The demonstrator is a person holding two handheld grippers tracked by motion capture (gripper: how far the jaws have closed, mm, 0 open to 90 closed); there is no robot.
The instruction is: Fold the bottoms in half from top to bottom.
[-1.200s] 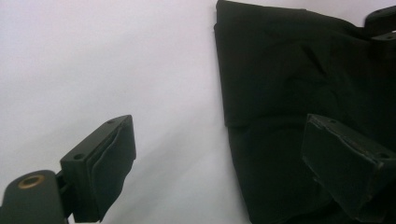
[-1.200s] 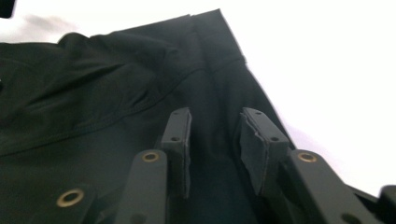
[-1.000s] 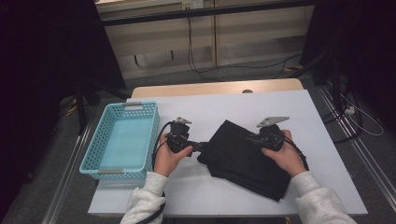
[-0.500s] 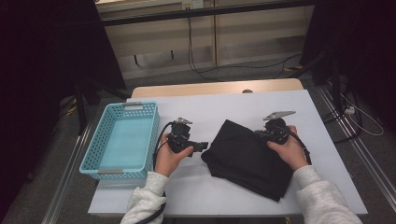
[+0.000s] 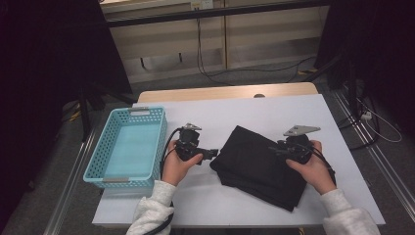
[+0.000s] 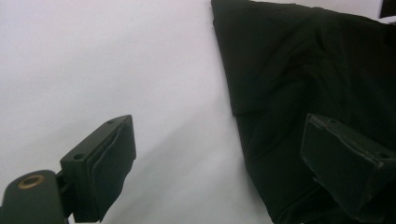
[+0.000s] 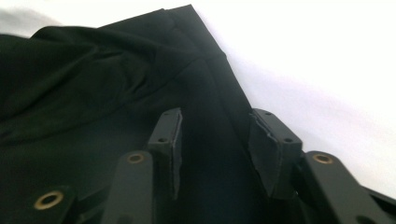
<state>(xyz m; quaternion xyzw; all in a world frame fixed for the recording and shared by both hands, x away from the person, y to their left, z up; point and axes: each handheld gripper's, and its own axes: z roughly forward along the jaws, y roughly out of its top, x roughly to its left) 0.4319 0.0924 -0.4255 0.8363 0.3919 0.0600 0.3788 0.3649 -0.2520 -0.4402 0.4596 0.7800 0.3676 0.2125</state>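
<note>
A folded black cloth (image 5: 259, 166) lies on the white table (image 5: 274, 112), right of centre. My left gripper (image 5: 215, 153) is at the cloth's left edge, open, its jaws level with the table. In the left gripper view the cloth (image 6: 308, 84) lies ahead, one jaw in front of it and the other over bare table, nothing between them. My right gripper (image 5: 275, 150) rests over the cloth's right part, pointing left. In the right gripper view its jaws stand apart above the cloth (image 7: 93, 93), with the cloth's edge running between them.
A light blue plastic basket (image 5: 128, 146), with nothing in it, stands on the table's left side. Bare white table lies behind the cloth and along the front edge. A wooden strip (image 5: 225, 92) borders the far side, with cables on the floor beyond.
My right gripper has shifted slightly back and to the right over the cloth. The left gripper has stayed at the cloth's left edge.
</note>
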